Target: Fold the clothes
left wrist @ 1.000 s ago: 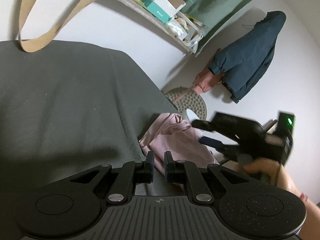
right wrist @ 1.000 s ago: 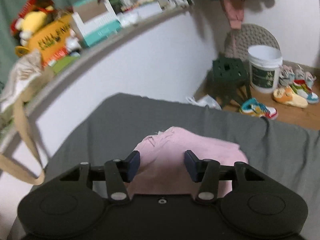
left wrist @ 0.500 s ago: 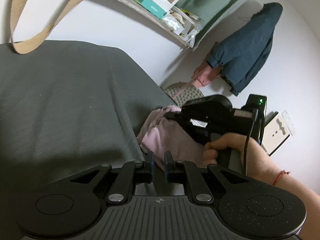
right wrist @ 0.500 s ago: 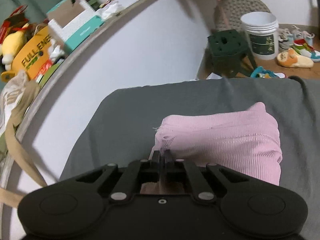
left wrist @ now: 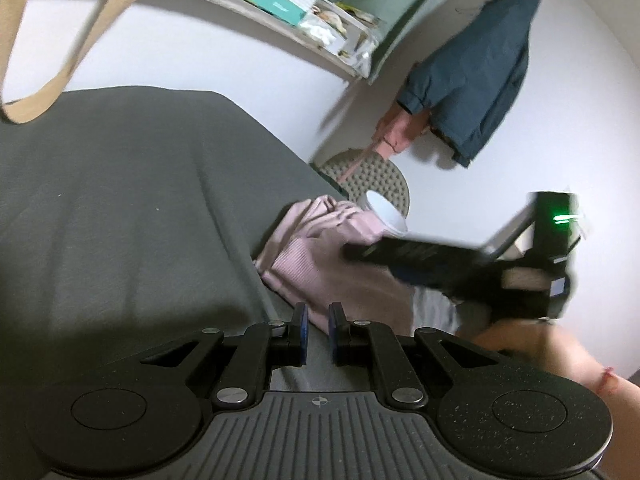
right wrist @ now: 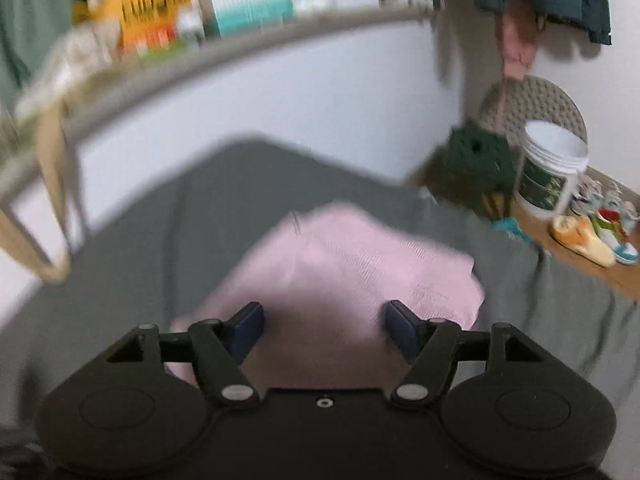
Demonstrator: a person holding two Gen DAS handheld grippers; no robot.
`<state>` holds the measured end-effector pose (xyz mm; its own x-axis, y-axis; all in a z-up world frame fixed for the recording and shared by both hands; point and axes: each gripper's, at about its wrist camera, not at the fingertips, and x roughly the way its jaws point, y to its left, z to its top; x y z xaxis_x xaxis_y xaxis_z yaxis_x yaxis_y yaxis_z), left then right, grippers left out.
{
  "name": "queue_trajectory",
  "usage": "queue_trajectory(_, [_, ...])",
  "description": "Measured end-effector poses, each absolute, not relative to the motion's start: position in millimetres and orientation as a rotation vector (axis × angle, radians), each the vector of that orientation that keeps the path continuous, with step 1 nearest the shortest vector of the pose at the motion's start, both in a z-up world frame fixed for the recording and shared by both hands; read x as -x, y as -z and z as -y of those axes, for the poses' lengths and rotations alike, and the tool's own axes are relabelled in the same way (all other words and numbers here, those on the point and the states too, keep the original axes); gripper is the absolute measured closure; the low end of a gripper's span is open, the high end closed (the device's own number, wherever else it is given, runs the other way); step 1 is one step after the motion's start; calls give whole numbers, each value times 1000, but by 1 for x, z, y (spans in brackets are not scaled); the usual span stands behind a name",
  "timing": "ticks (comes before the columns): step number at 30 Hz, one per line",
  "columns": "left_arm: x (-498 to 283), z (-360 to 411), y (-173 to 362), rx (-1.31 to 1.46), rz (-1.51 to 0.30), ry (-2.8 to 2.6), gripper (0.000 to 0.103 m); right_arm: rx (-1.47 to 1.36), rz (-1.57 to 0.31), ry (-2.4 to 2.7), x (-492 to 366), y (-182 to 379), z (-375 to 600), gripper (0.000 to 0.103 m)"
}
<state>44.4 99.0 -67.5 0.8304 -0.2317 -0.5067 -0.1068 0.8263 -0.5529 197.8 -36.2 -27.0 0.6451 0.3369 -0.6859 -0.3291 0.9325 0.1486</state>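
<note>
In the left wrist view, a pink ribbed knit garment [left wrist: 320,256] is seen bunched into a compact bundle on a dark grey fabric-covered surface [left wrist: 120,208], lying at about one o'clock from the left gripper [left wrist: 315,334]. The left gripper's blue-padded fingers [left wrist: 301,332] are drawn close together with only a narrow slot between them, and nothing is seen pinched in that slot; the garment's near edge lies just beyond the tips. At three o'clock the right gripper [left wrist: 360,252] is seen as a blurred black shape held over the bundle's far side, gripped by a hand [left wrist: 532,344]. A dark teal jacket [left wrist: 480,80] is hung on the wall at one o'clock.

In the right wrist view, the same garment [right wrist: 352,264] is shown at twelve o'clock as a roughly rectangular, layered stack, its near edge reaching under the right gripper [right wrist: 324,332]. The fingers are spread wide and released, with nothing held between them. A white lidded tub [right wrist: 548,172] stands on the floor at two o'clock.

The folding is judged to be largely done: the garment is already doubled into a small packet. What appears left is a tidying of its loose, rumpled end, or a last fold.
</note>
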Motion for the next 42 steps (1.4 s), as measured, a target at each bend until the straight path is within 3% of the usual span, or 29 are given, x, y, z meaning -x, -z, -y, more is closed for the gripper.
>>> queue_trajectory(3, [-46, -94, 66, 558, -604, 76, 95, 71, -776, -359, -195, 46, 21, 21])
queue_trajectory(8, [-45, -83, 60, 471, -607, 86, 95, -53, -715, -373, -182, 29, 35, 20])
queue_trajectory(11, [-46, -75, 55, 423, -610, 98, 95, -145, -624, -360, -150, 7, 64, 0])
queue_trajectory(25, [-20, -40, 38, 208, -568, 73, 94, 13, -401, -38, 70, -55, 138, 0])
queue_trajectory(26, [-16, -40, 36, 207, -551, 59, 86, 31, -401, -3, 83, -60, 139, 0])
queue_trajectory(28, [-11, -43, 32, 222, -526, 31, 47, 58, -400, 38, 105, -73, 138, 0])
queue_trajectory(29, [-8, -45, 30, 230, -511, 11, 14, 57, -391, 28, 114, -83, 136, 0])
queue_trajectory(30, [-5, -47, 29, 236, -492, -11, 0, 51, -384, 2, 122, -95, 134, 0])
queue_trajectory(36, [-2, -50, 20, 222, -490, -78, 0, -300, -534, -423, 137, -166, 144, 0])
queue_trajectory(39, [-3, -49, 21, 224, -535, -92, 0, -432, -587, -560, 125, -155, 156, 0])
queue_trajectory(42, [-5, -47, 23, 188, -574, -98, 0, -417, -621, -362, 94, -106, 154, 0])
